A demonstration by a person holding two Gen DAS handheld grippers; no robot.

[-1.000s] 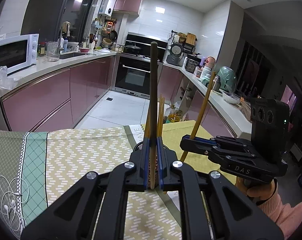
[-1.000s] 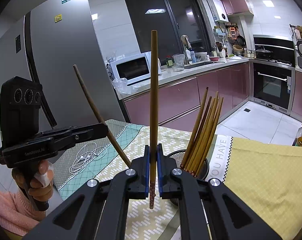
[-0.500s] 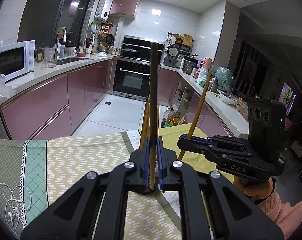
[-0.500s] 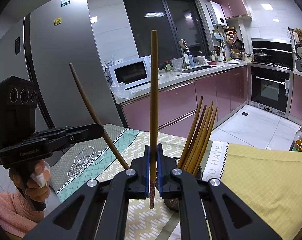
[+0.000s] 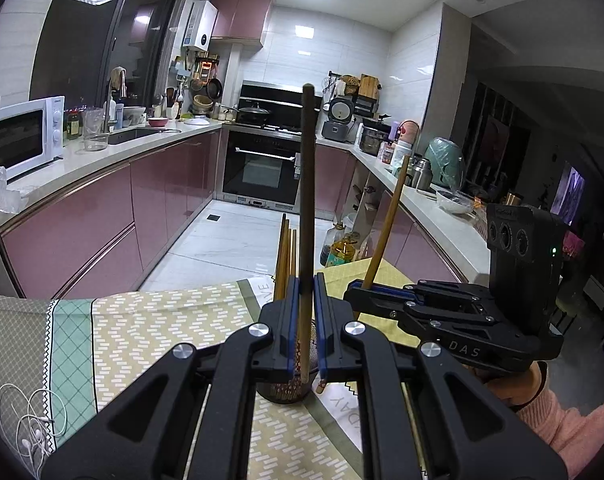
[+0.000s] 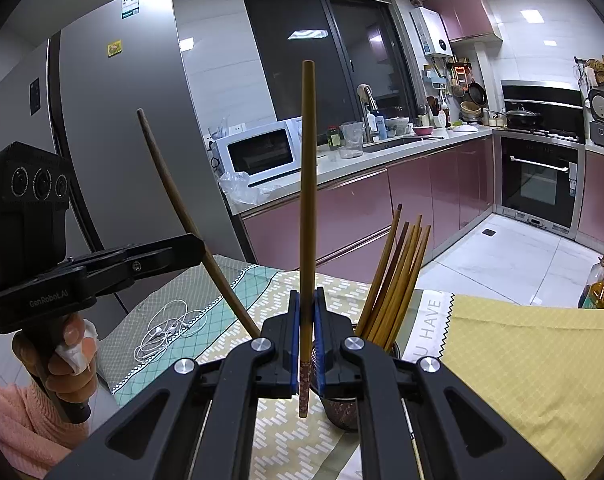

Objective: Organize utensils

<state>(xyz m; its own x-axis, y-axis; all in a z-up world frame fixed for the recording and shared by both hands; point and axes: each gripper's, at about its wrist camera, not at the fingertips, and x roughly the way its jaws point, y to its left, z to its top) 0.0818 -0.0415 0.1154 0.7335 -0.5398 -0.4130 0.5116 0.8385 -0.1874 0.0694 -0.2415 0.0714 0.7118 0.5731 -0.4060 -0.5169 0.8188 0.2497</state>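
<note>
Left wrist — chopstick (image 5: 305, 208) between tool (image 5: 305, 312) pads

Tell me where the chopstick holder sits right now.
In the right wrist view the chopstick holder stands on the patterned tablecloth just right of the right gripper, behind its fingers, with a bundle of chopsticks in it.

Matt wooden chopsticks (image 6: 398, 276); woven cloth tablecloth (image 5: 162, 320); glossy cabinets (image 5: 102, 216).
</note>
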